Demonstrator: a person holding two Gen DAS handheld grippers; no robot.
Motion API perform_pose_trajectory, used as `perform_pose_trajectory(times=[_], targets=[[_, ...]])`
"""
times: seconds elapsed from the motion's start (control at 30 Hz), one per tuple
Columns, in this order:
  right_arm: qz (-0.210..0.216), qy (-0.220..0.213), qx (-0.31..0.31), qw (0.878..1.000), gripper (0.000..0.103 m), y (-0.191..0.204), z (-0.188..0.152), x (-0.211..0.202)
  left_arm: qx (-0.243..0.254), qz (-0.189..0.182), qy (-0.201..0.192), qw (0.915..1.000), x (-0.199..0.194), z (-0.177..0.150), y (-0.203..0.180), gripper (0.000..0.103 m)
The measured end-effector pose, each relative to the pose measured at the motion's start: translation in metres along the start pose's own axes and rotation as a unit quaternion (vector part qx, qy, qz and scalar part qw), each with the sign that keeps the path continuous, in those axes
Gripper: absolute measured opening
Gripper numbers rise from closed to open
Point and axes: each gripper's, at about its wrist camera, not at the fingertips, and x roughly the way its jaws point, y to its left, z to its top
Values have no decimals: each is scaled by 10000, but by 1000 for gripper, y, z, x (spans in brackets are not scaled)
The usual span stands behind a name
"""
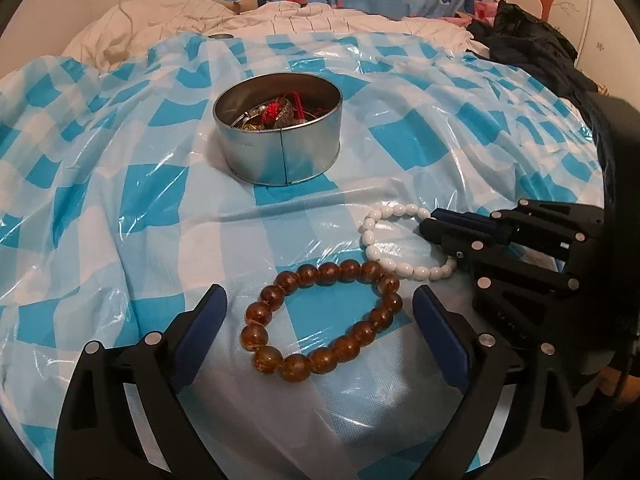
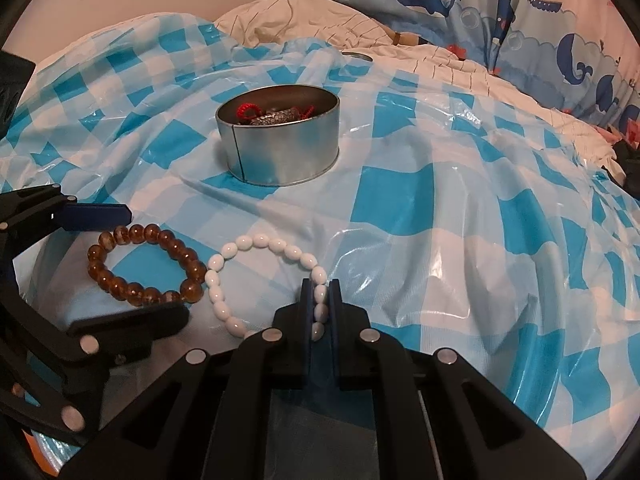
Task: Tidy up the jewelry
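The right claw point(image 2: 320, 304) was closed on the near side of the white bead bracelet point(image 2: 256, 256), a few of its oval beads pinched between the blue pads while the rest of the loop lay flat on the blue-and-white checked plastic sheet point(image 2: 440, 208) spread over the bed. The left claw point(image 1: 320, 312) stood wide open, its two fingers set on either side of the brown bead bracelet point(image 1: 320, 320), which lay between them on the sheet without either pad touching it. The two bracelets lay just beside each other, the brown one to the left of the white one, their nearest beads almost touching. Farther off, well apart from both claws, a round metal tin point(image 1: 280, 136) stood upright on the sheet, holding a tangle of red cord and silver-coloured pieces. Whale-printed bedding point(image 2: 520, 20) was bunched behind.
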Motion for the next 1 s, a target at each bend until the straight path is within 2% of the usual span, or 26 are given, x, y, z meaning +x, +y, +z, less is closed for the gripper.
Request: perform_pose_trajectory(times=[0.13,0.17,0.27,0.3,0.4,0.47,0.53,0.6,0.73,1.0], targets=[[105,-36,127,9999,8,-4,-1,-2,57,2,-118,9999,-3,-3,-2,90],[191,-35,222,9996,8,-7,-2,-2,97,-18,-154,9998,-4,-4,-2,85],[492,-17,553,9973,8,-20,-2,0,147,-38,-191,9997,-7,-5,-3,64],[572,-14,651,9962,8,-23,-2,0,141,-67,-197,9997,-8,-4,-2,53],[719,-12,830,9939,8,-27,-2,1,165,-142,-178,9996,-11,-3,1,31],[712,-15,820,9941,8,-27,-2,0,223,-264,-172,9993,-12,-3,2,21],[715,-12,822,9940,8,-28,-2,1,297,-381,-193,9986,-14,-3,1,19],[711,-6,819,9941,8,-27,-2,1,354,-419,-222,9982,-16,-2,-1,10],[709,5,820,9941,8,-28,-1,1,396,-537,-302,9973,-24,2,-3,10],[662,-4,779,9948,8,-29,0,2,-102,-941,-663,9933,-51,11,28,10]])
